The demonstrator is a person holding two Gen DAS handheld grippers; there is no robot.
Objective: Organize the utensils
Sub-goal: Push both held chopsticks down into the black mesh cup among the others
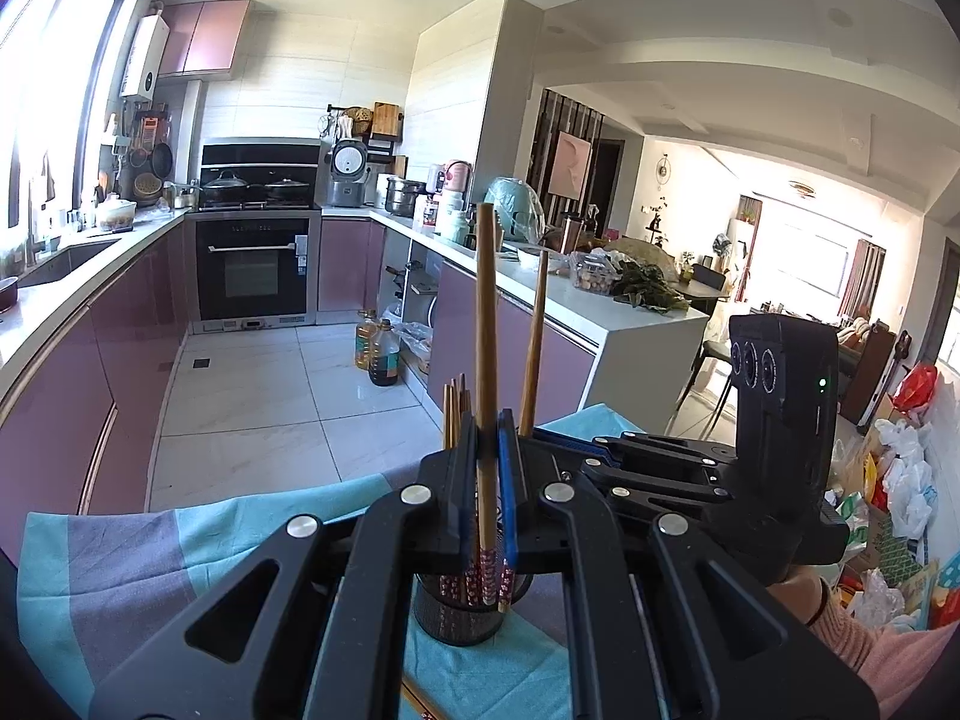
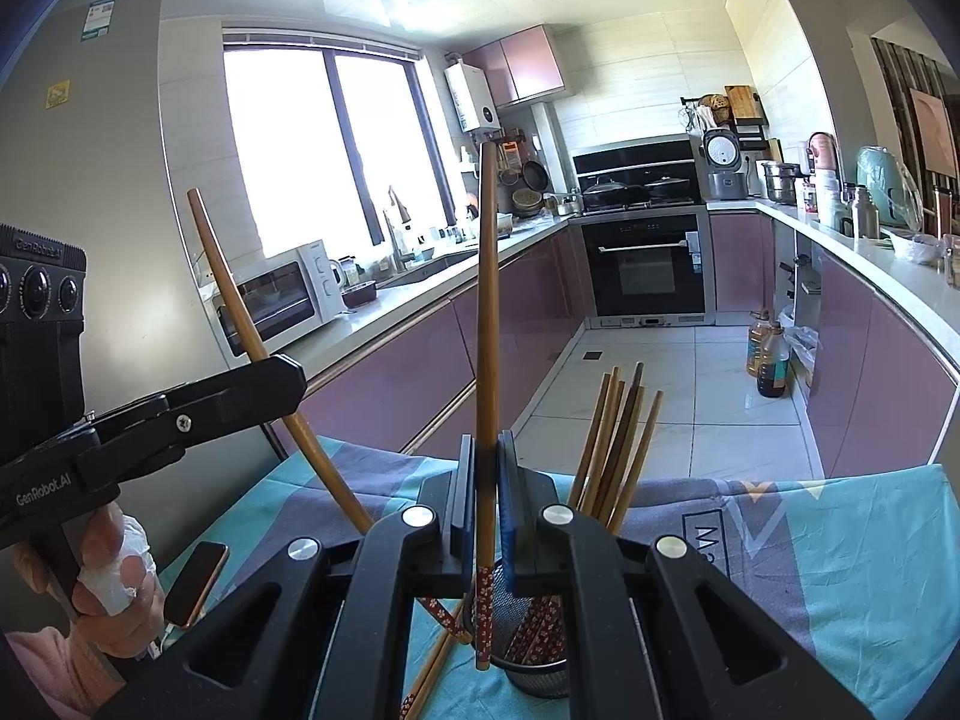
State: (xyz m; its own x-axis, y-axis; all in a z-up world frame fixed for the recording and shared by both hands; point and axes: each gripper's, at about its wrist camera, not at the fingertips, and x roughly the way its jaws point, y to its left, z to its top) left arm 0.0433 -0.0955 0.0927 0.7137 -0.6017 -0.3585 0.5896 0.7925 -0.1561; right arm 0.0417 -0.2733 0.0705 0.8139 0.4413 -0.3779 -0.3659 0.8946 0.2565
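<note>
Chopsticks fill our view — each gripper pinches one upright. In the left wrist view our left gripper [image 1: 487, 420] clamps a chopstick [image 1: 486, 324] above the mesh cup [image 1: 456, 612], which stands at 6 o'clock on the blue cloth [image 1: 120, 564]. In the right wrist view our right gripper [image 2: 487, 447] clamps another chopstick [image 2: 487, 312] over the cup — more chopsticks [image 2: 612, 450] lean inside at 5 o'clock.
</note>
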